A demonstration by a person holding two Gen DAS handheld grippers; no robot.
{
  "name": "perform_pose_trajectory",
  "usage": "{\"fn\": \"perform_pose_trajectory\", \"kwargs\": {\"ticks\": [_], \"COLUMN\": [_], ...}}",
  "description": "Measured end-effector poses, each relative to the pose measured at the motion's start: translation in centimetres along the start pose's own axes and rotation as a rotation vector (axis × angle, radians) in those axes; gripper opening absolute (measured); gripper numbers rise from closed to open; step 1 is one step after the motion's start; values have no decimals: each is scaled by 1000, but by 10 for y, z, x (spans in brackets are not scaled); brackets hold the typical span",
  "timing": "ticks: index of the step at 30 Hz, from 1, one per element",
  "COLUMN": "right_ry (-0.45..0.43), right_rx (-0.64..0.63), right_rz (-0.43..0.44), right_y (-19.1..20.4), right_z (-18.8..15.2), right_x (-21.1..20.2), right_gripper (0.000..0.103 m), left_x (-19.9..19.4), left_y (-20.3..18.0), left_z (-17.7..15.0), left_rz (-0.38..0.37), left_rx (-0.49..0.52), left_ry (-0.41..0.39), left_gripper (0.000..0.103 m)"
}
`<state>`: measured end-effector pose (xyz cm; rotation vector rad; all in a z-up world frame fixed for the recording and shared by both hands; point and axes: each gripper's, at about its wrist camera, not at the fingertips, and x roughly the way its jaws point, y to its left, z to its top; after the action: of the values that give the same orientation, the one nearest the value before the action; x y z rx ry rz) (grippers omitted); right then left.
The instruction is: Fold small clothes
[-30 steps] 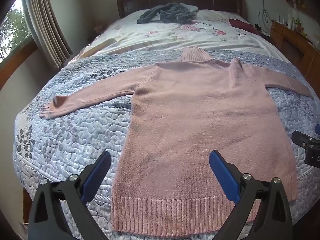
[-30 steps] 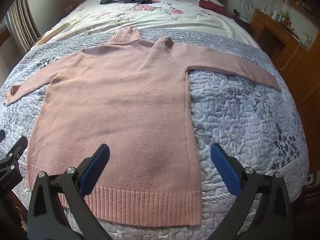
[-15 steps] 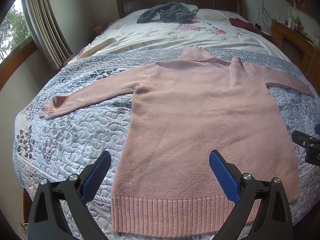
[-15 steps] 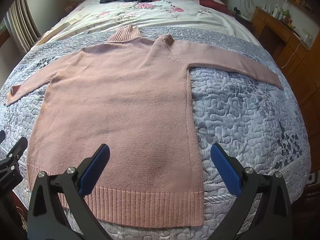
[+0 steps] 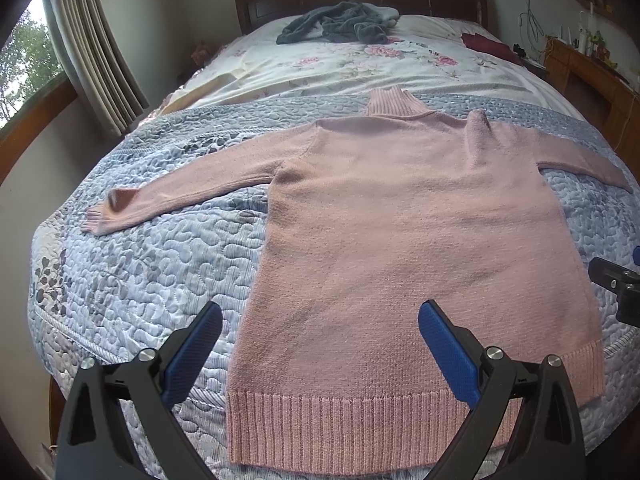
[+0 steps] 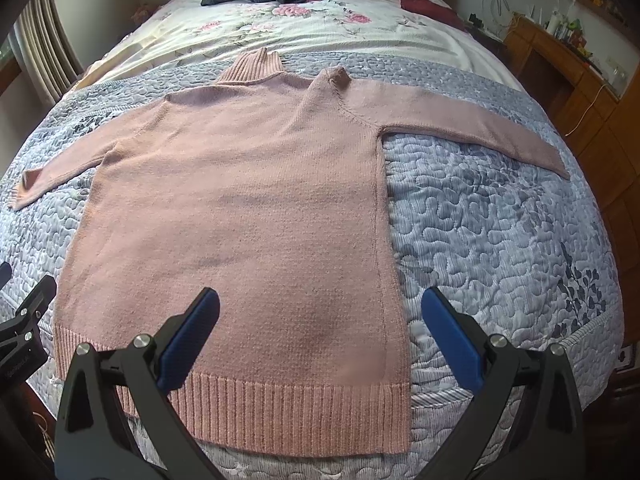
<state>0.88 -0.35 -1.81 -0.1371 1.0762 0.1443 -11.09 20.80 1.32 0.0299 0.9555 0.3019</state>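
Note:
A pink knitted turtleneck sweater [image 5: 400,232] [image 6: 248,208] lies flat on the quilted blue-grey bedspread, hem toward me, both sleeves spread sideways. My left gripper [image 5: 320,316] hovers open above the hem's left corner, nothing between its blue pads. Open too, my right gripper [image 6: 320,308] hangs above the hem's right corner with its pads apart and bare. The right gripper's black body [image 5: 618,288] shows at the right edge of the left wrist view; the left gripper's body [image 6: 24,320] shows at the left edge of the right wrist view.
A dark grey garment [image 5: 336,26] is heaped near the headboard on the floral sheet [image 5: 360,68]. A dark red cloth [image 6: 432,6] lies at the far right of the bed. A wooden dresser [image 6: 580,80] stands right; curtains [image 5: 92,48] hang left.
Both grippers have crept slightly forward over the hem, so the sweater sits a bit lower in view. Both stay open; the sweater has not moved.

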Motion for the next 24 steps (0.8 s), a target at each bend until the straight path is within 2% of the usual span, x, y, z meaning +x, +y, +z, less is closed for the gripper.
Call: {"fn": "perform_pose_trajectory", "kwargs": {"ticks": [24], "right_ry": [12], "right_rx": [5], "right_rz": [7], "right_y": [0], "right_z": [0], "right_x": [6], "right_gripper": [100], "left_x": [4], "left_y": [0], "left_z": [-3], "left_rz": [3], "left_rx": [4], "left_ry": [6], "left_gripper": [99]}}
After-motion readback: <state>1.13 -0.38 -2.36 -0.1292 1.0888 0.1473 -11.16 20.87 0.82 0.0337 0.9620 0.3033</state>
